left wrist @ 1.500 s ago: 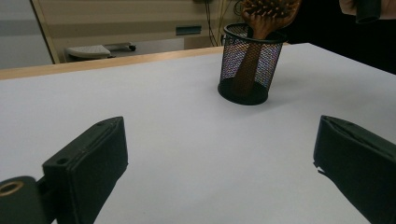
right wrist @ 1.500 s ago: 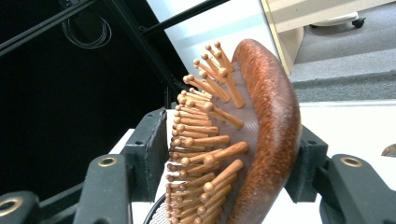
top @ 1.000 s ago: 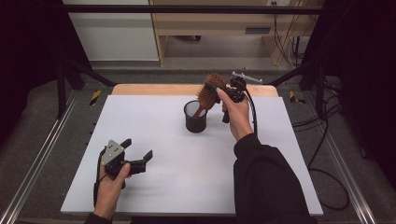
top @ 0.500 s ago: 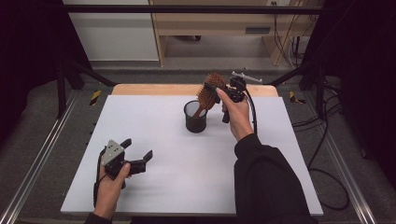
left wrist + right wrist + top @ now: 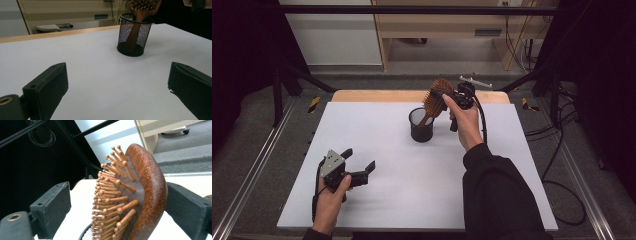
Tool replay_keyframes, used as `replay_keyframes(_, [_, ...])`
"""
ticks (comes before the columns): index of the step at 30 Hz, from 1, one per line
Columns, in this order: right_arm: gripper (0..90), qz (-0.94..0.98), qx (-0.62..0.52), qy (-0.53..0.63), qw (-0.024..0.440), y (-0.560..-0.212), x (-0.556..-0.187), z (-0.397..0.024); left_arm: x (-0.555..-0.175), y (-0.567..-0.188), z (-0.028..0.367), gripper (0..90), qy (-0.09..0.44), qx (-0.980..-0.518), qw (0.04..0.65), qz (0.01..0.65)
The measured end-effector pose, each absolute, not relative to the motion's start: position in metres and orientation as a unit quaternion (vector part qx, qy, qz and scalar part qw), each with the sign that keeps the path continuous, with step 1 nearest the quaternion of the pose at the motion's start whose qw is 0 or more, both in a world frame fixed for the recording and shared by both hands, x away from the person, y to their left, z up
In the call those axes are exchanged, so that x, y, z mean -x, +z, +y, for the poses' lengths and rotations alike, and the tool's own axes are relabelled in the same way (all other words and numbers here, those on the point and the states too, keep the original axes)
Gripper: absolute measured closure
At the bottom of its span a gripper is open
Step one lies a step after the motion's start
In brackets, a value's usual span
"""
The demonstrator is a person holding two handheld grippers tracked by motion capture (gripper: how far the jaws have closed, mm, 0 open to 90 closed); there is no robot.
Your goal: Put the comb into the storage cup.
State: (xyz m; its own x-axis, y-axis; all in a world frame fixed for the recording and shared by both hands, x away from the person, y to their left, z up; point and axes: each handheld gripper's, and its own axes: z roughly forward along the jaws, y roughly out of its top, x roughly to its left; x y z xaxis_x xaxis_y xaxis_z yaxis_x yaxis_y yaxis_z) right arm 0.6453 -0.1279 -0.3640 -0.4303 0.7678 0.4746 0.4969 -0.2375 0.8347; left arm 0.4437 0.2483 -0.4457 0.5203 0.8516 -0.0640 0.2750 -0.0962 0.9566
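Standing upright in the black mesh cup (image 5: 421, 126), the wooden hairbrush (image 5: 435, 98) has its handle down inside and its bristled head leaning out over the rim toward the right gripper (image 5: 443, 98). That gripper's jaws have just been opening; in the right gripper view the brush head (image 5: 140, 195) sits between them, with a clear gap on the bristle side and the wooden back close against or just touching the other pad. My reading is that the brush is being let go into the cup.

Recommendations for finishing the step cleanly:
- Open the jaws fully before moving away, so neither pad drags on the bristles or the wooden back.
- Draw the gripper back along its own line, away from the head, not sideways across it. The cup looks light, and a sideways pull on the leaning brush could tip it.
- Watch the cup as the pads leave; if the brush shifts, pause rather than chase it.

The left gripper (image 5: 360, 170) rests low over the near left part of the white table (image 5: 377, 125), jaws wide and empty, well apart from the cup. It could steady the cup if needed.
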Motion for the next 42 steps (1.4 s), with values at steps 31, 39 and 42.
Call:
replay_keyframes(31, [5.7, 0.617, -0.512, 0.578, 0.152, -0.356, -0.639, -0.128, -0.444, -0.445, 0.249, 2.5, 0.273, -0.689, 0.532, 0.41])
replay_keyframes(39, [6.0, 0.62, -0.503, 0.579, 0.164, -0.352, -0.637, -0.13, -0.443, -0.445, 0.248, 2.5, 0.274, -0.689, 0.532, 0.41])
replay_keyframes(42, [6.3, 0.619, -0.501, 0.581, 0.167, -0.351, -0.635, -0.132, -0.443, -0.445, 0.248, 2.5, 0.273, -0.689, 0.532, 0.41])
